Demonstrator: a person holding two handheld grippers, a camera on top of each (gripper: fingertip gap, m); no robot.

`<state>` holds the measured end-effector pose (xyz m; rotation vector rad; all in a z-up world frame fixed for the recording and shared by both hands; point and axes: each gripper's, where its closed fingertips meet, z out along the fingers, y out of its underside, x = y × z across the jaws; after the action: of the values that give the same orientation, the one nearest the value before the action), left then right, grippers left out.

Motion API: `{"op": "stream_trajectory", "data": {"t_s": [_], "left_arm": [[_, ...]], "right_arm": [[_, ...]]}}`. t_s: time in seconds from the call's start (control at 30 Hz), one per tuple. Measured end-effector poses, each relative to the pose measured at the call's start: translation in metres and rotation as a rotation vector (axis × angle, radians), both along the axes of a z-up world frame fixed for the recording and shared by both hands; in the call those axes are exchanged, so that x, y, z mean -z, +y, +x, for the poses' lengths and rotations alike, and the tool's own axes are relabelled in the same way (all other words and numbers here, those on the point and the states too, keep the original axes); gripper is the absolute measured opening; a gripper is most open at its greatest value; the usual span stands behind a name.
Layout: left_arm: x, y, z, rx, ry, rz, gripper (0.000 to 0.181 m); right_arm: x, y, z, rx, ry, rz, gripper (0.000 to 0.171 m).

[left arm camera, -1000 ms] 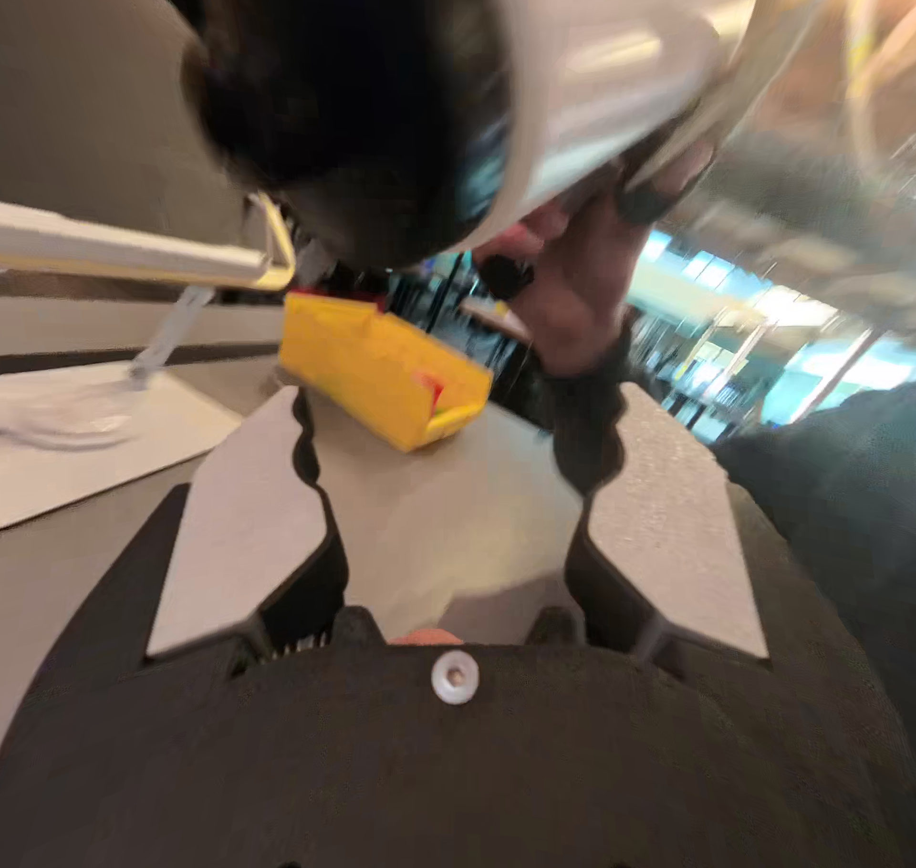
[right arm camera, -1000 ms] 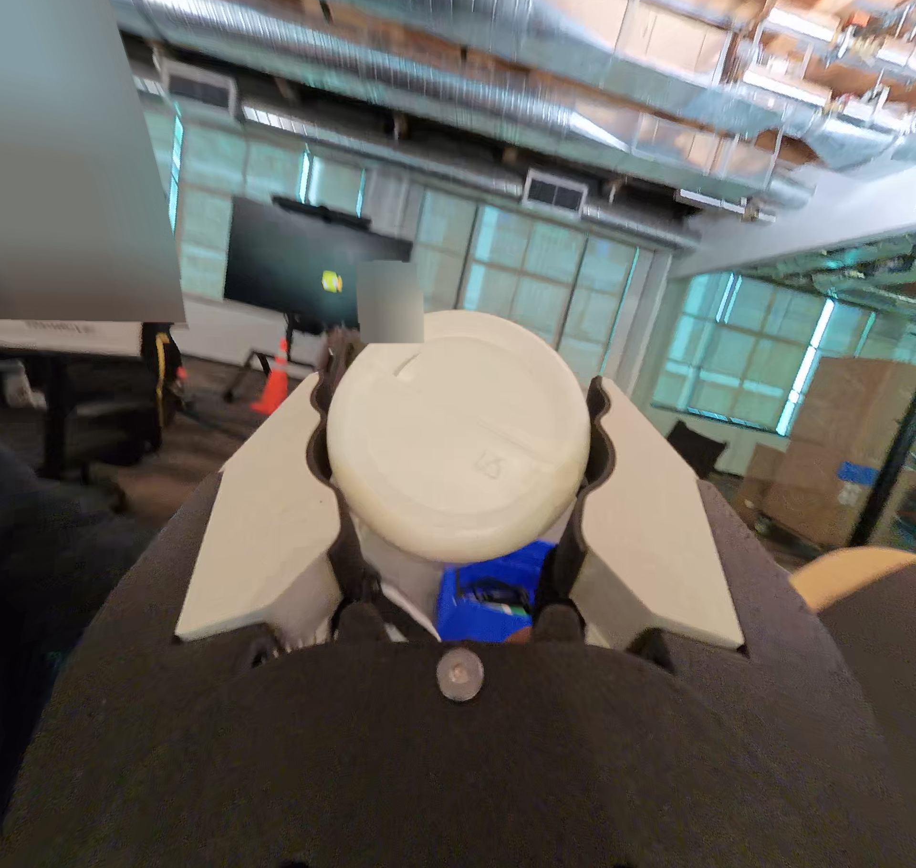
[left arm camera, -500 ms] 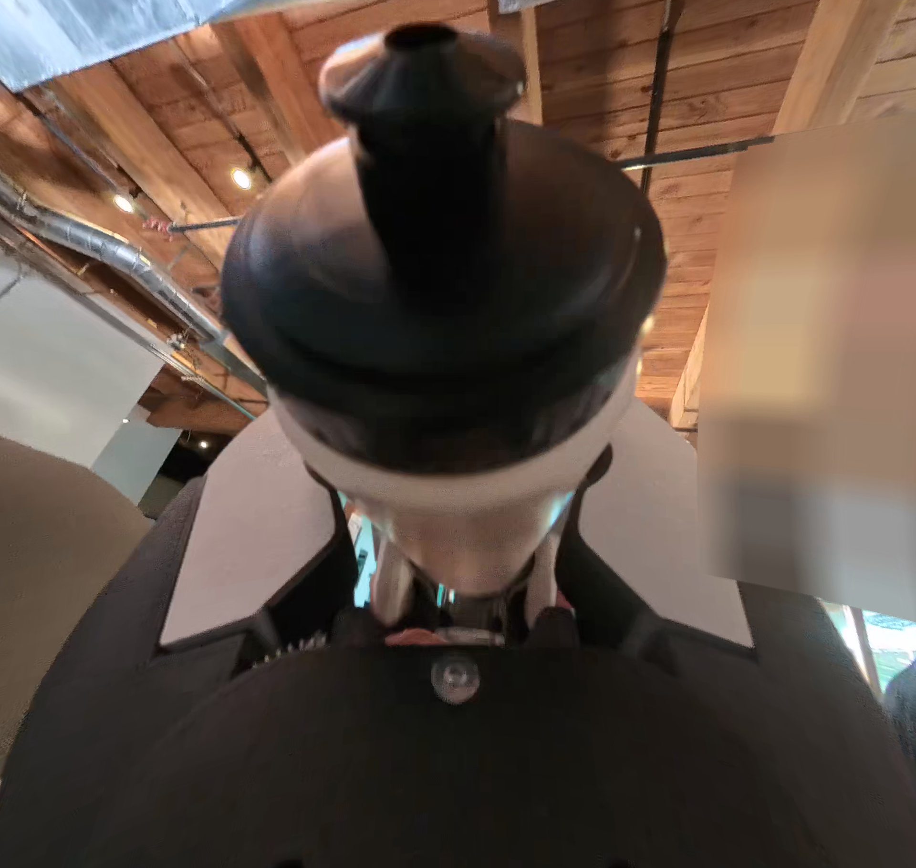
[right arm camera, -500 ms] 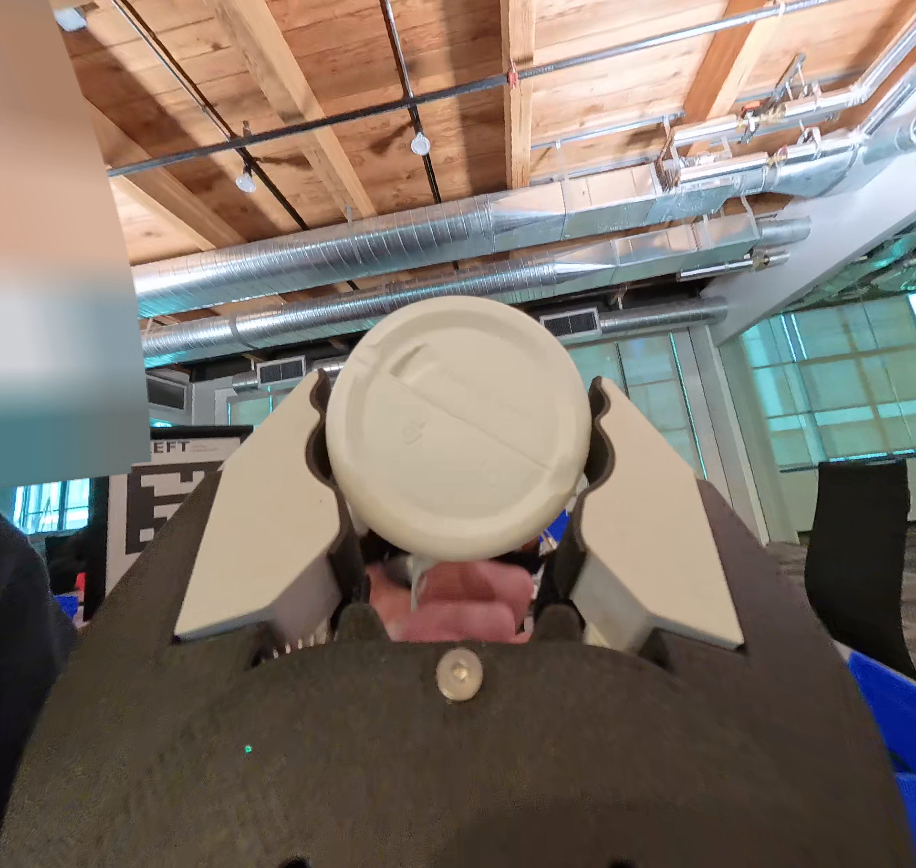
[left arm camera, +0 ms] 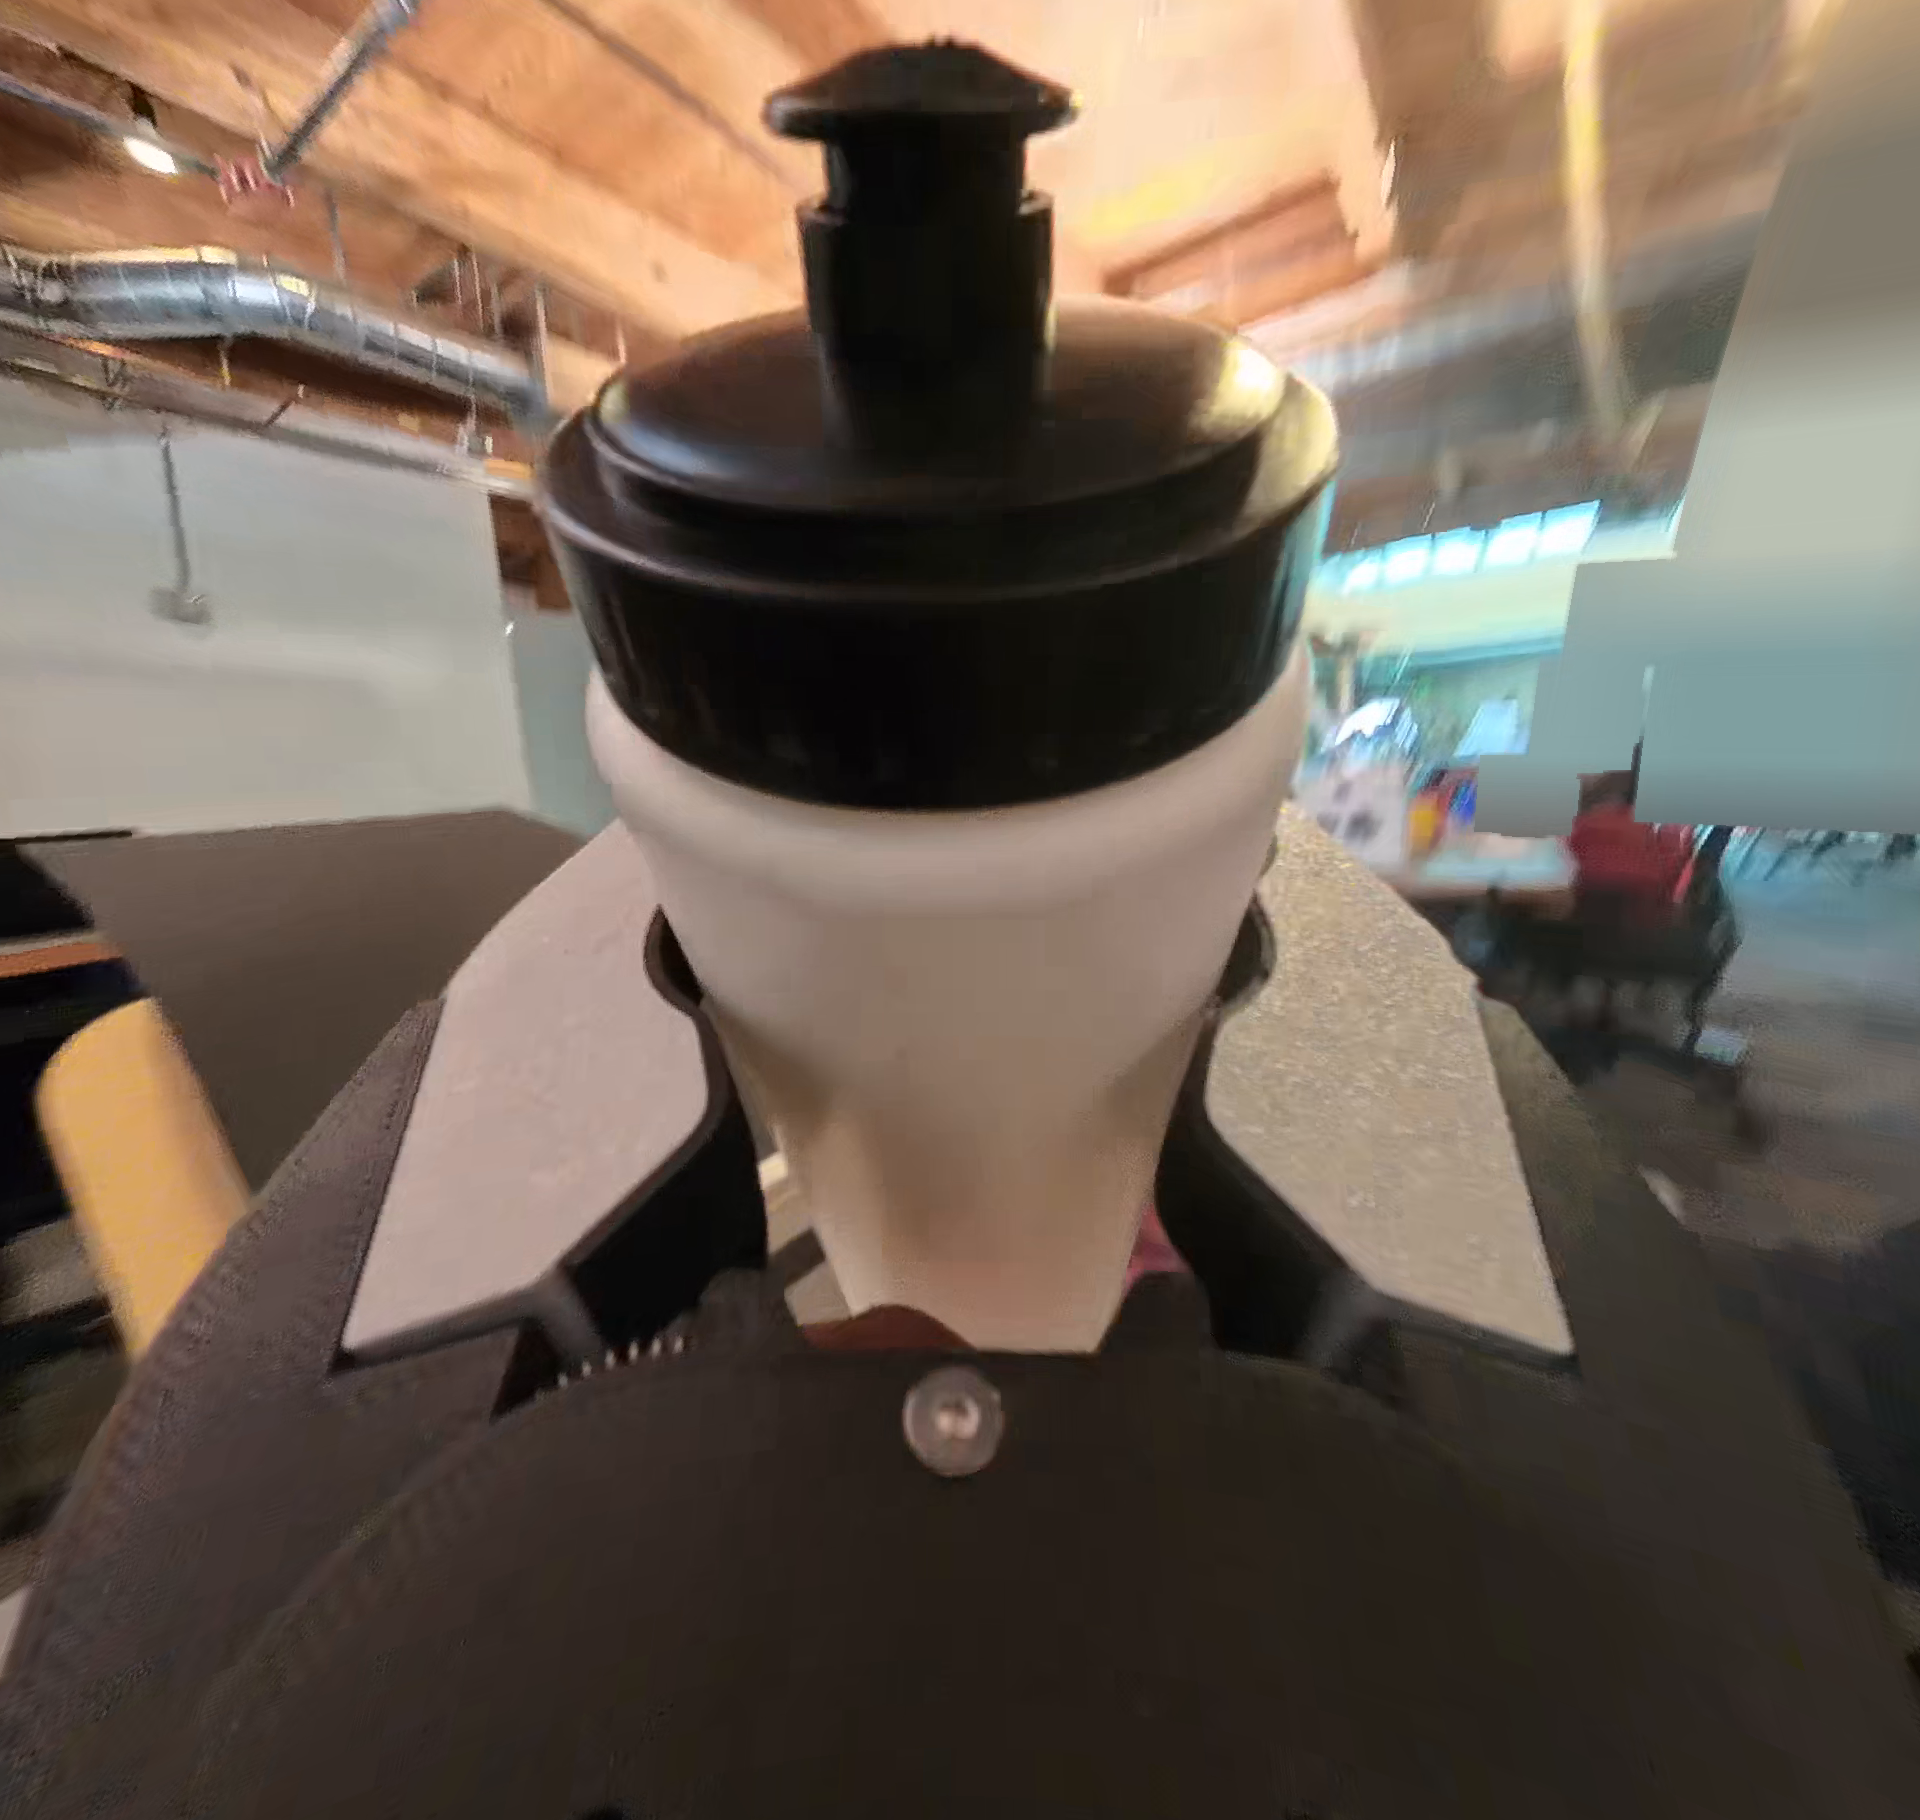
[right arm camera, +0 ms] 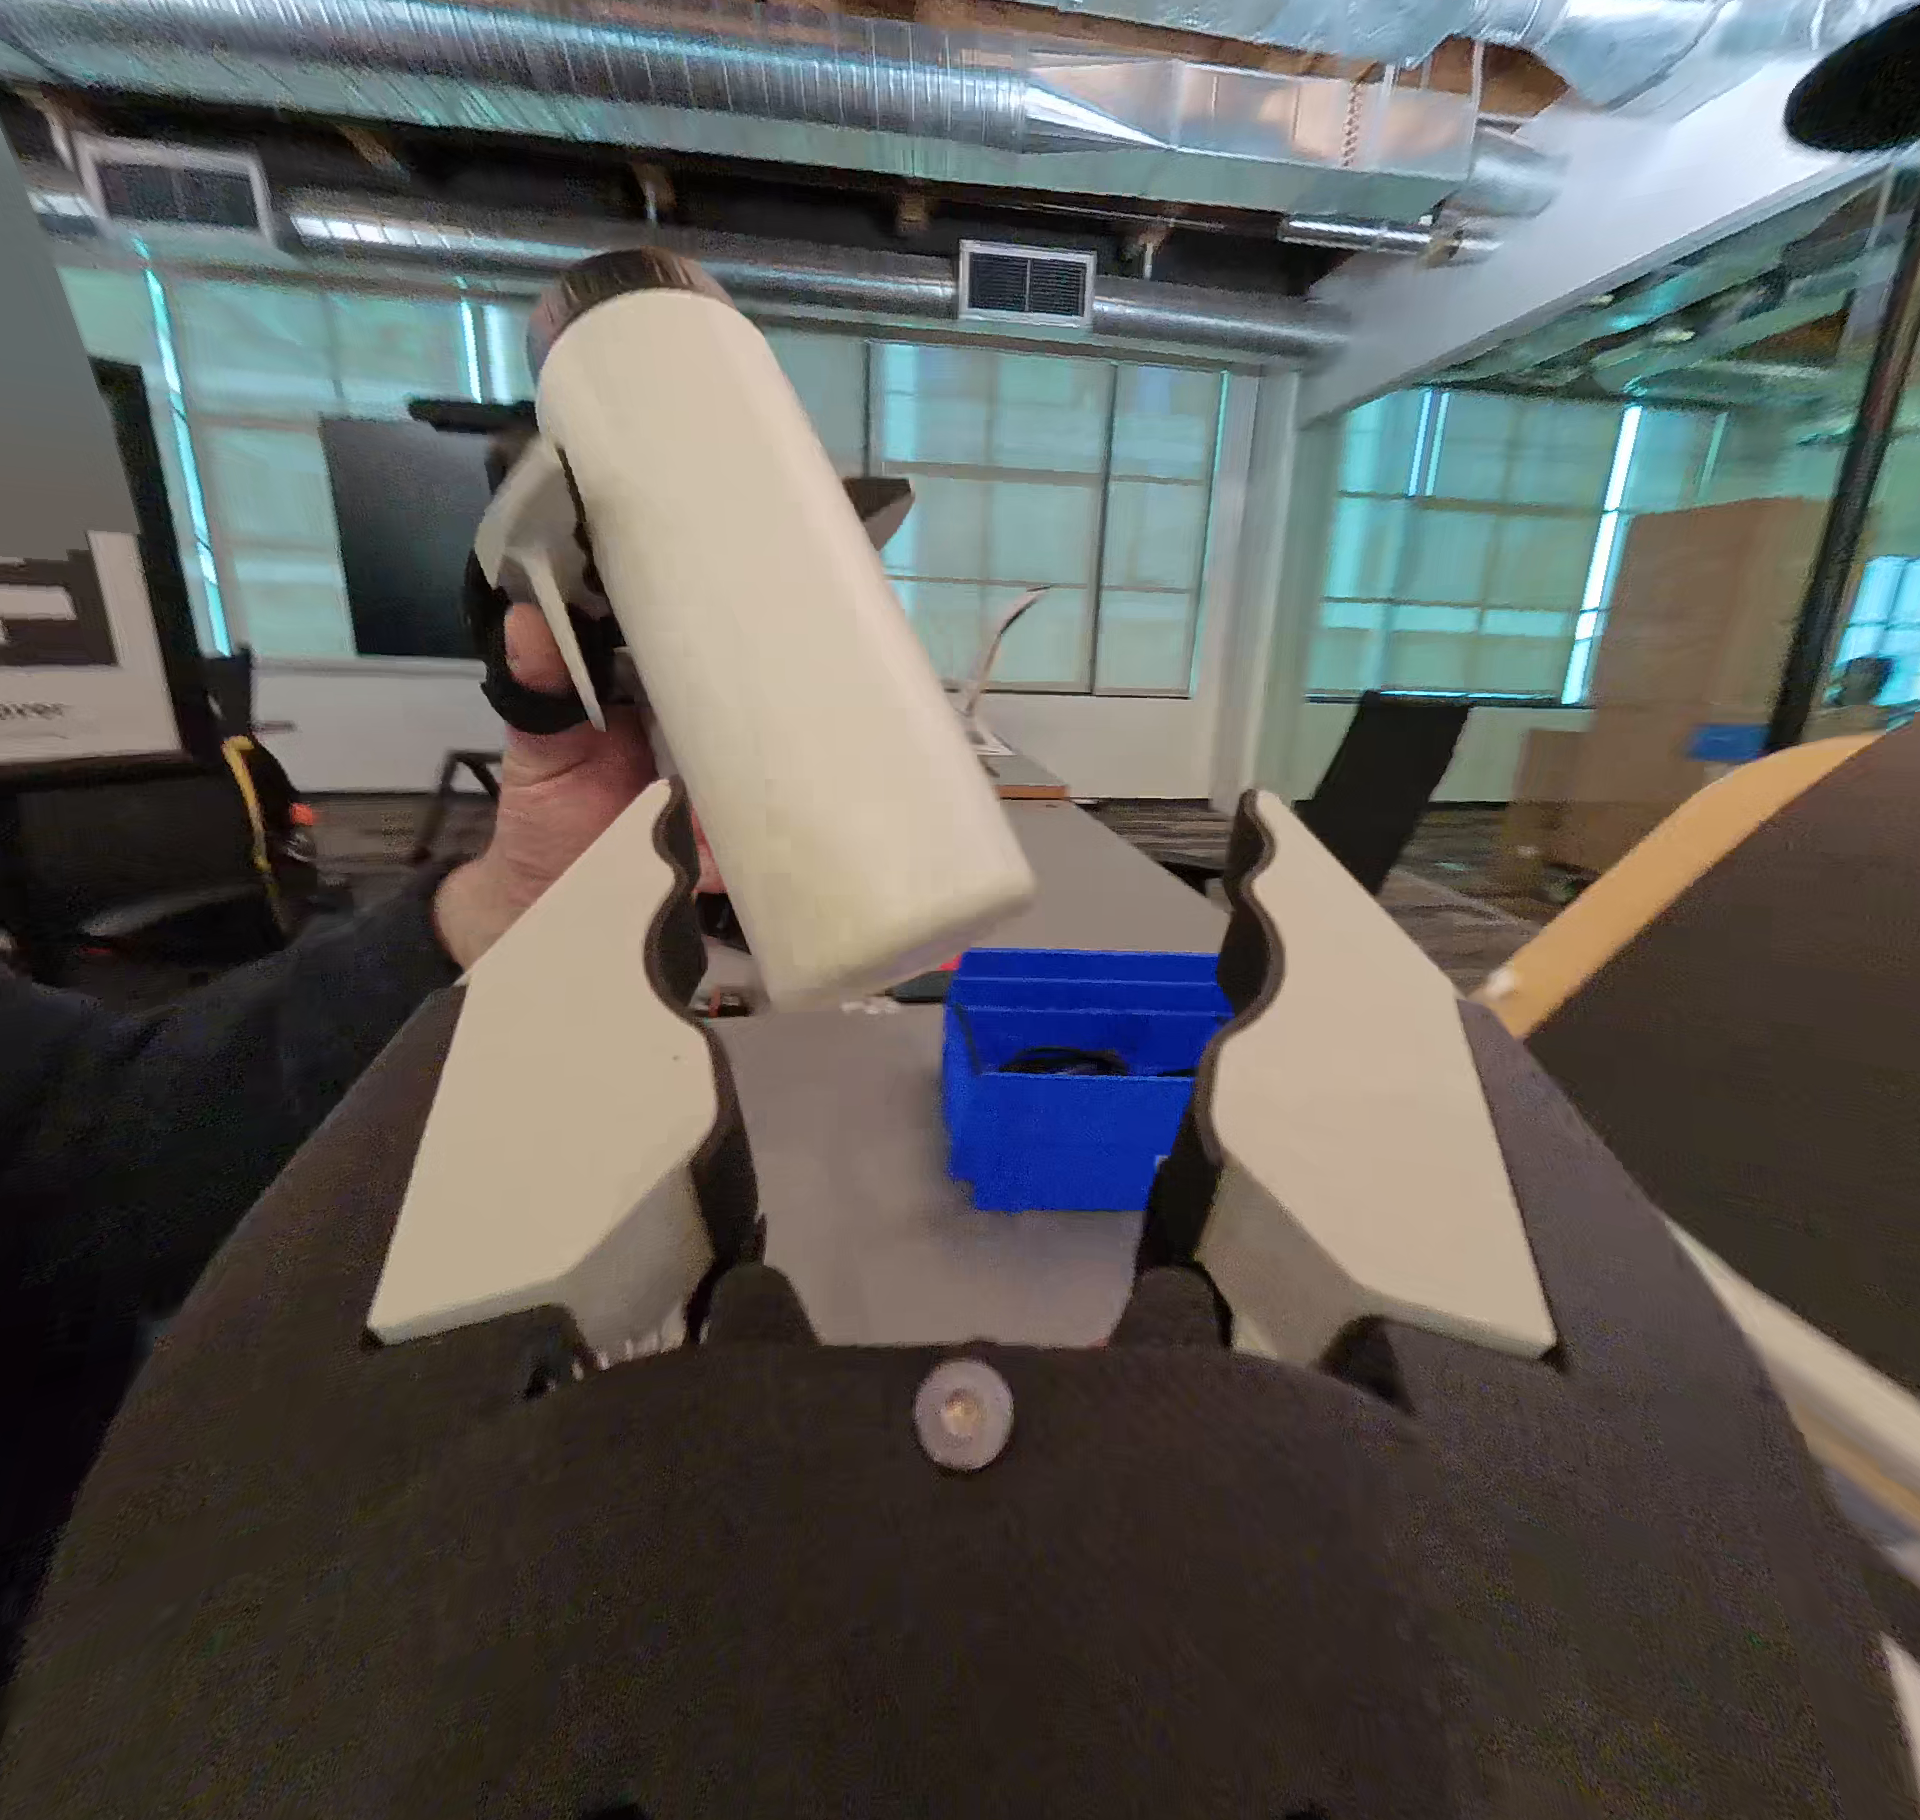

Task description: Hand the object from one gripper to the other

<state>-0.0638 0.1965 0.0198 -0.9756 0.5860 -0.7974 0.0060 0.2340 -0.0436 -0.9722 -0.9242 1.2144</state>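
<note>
The white bottle with its black cap and pull spout was held off the table, clamped in the left gripper. Both of that gripper's fingers pressed against the bottle's narrow part below the cap, with the cap end pointing away from the gripper's camera.

In the right wrist view the same bottle hung tilted in the air, cap end up and to the left, its flat base lowest and nearest the right gripper. The person's hand showed beside it, gripping the left tool. The right gripper was released, its two fingers spread wide with nothing between them; the bottle's base sat just above and ahead of the gap, apart from either finger.

Beyond the right gripper lay a grey table with a blue bin standing on it, something dark inside. A black chair stood farther back, before a wall of windows.
</note>
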Motion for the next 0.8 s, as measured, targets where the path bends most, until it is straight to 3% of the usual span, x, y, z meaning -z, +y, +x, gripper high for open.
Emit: {"op": "stream_trajectory", "data": {"t_s": [0.17, 0.3, 0.37, 0.57, 0.8], "left_arm": [[0.034, 0.021, 0.018, -0.235, 0.511, 0.005, 0.097], [0.061, 0.037, 0.030, -0.370, 0.823, 0.006, 0.098], [0.064, 0.037, 0.037, -0.379, 0.877, 0.026, 0.098], [0.071, 0.032, 0.054, -0.305, 0.917, -0.005, 0.099], [0.079, 0.033, 0.061, -0.251, 0.893, -0.043, 0.098]], "right_arm": [[-0.049, -0.033, -0.006, 0.004, -0.128, 0.230, 0.103], [-0.064, -0.058, -0.034, -0.036, -0.241, 0.392, 0.104], [-0.065, -0.059, -0.044, -0.031, -0.262, 0.430, 0.105], [-0.058, -0.065, -0.057, -0.075, -0.194, 0.464, 0.080], [-0.054, -0.063, -0.053, -0.104, -0.176, 0.440, 0.075]]}}
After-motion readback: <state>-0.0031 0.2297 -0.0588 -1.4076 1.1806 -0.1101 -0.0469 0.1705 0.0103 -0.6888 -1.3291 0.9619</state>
